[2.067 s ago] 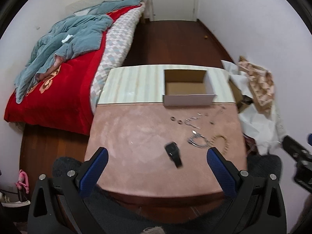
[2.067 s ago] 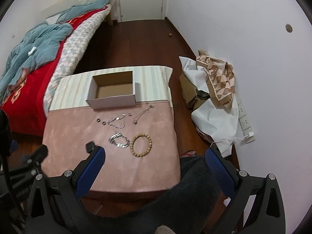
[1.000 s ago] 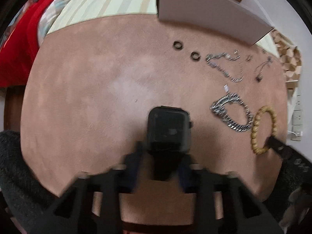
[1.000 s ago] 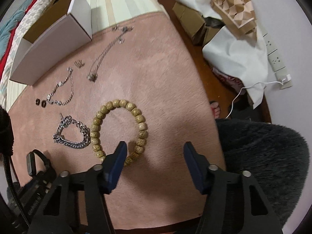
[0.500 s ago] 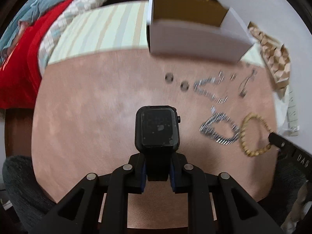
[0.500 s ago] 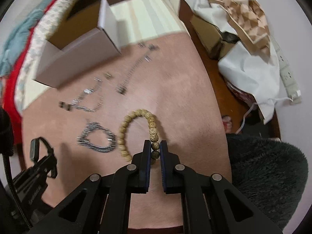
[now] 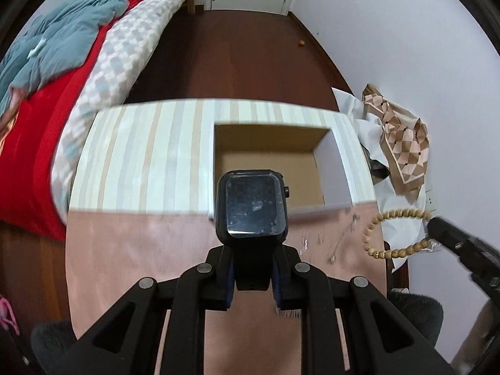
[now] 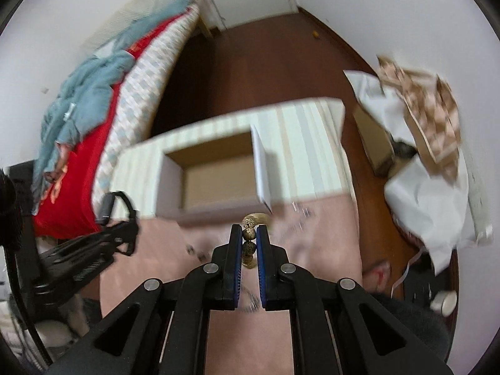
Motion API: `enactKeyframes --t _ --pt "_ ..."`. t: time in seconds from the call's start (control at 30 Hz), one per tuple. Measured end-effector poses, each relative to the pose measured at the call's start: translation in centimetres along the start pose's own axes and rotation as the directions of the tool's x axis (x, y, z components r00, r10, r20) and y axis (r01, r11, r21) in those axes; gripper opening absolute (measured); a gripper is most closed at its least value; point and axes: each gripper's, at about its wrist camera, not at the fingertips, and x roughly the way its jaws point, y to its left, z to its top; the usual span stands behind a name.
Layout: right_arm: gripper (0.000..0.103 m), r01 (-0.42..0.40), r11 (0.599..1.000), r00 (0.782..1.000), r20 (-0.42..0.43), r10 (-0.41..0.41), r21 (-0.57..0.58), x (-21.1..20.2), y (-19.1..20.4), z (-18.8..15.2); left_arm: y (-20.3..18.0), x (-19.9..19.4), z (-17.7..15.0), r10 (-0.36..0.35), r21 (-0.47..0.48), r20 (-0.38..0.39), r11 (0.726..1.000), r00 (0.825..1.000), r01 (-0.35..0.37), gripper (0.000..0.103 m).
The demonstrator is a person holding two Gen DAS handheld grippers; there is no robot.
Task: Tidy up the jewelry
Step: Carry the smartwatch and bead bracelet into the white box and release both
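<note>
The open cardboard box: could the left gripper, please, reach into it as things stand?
Probably yes: the open cardboard box lies uncovered just ahead of the left gripper, shut on the black smartwatch.

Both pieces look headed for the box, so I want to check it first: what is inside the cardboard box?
Nothing shows inside the cardboard box: only bare brown floor and walls. In the left wrist view the watch covers its near left corner, and the near wall hides a strip of floor.

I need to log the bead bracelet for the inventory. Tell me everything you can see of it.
The bead bracelet is a loop of round, tan, speckled beads that look wooden. It hangs in the air, pinched by a few beads between the shut pads of the right gripper, above the pink table cover, near the open cardboard box.
</note>
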Motion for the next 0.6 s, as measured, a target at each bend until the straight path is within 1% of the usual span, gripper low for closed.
enactKeyframes --t 0.07,0.13,0.2,0.27,0.3,0.37,0.47,0.6 --pt "0.009 -0.004 1.0 1.0 0.024 0.004 -0.024 0.4 0.9 1.8 0.0 1.0 1.6 -0.001 0.009 -0.001 1.0 1.0 0.001 0.015" --pt "0.009 0.006 0.999 0.999 0.042 -0.004 -0.052 1.7 1.8 3.8 0.4 2.3 3.0 0.0 0.007 -0.013 1.0 1.0 0.0 0.015" --pt "0.009 0.005 0.998 0.999 0.032 -0.003 -0.067 3.5 2.4 5.2 0.8 3.6 4.0 -0.003 -0.001 -0.026 1.0 1.0 0.003 0.015" --pt "0.009 -0.003 0.997 1.0 0.004 0.003 -0.08 5.9 3.4 6.5 1.4 5.1 4.9 -0.004 -0.016 -0.05 1.0 0.999 0.003 0.015" --pt "0.009 0.002 0.997 1.0 -0.011 -0.003 -0.081 6.9 3.6 6.9 1.7 5.9 5.2 -0.008 -0.024 -0.066 1.0 0.998 0.006 0.015" --pt "0.009 -0.013 0.996 0.999 -0.052 0.009 -0.086 9.6 4.1 7.5 2.2 7.2 5.8 -0.025 -0.041 -0.094 0.999 0.995 0.021 0.015" --pt "0.009 -0.054 0.996 0.993 -0.105 0.046 -0.075 12.7 4.4 7.5 2.4 8.7 6.4 -0.051 -0.054 -0.129 0.998 0.99 0.045 0.015" --pt "0.009 -0.095 0.994 0.987 -0.135 0.087 -0.051 15.3 4.3 7.2 1.9 10.4 7.2 -0.078 -0.051 -0.174 0.996 0.982 0.07 0.015"
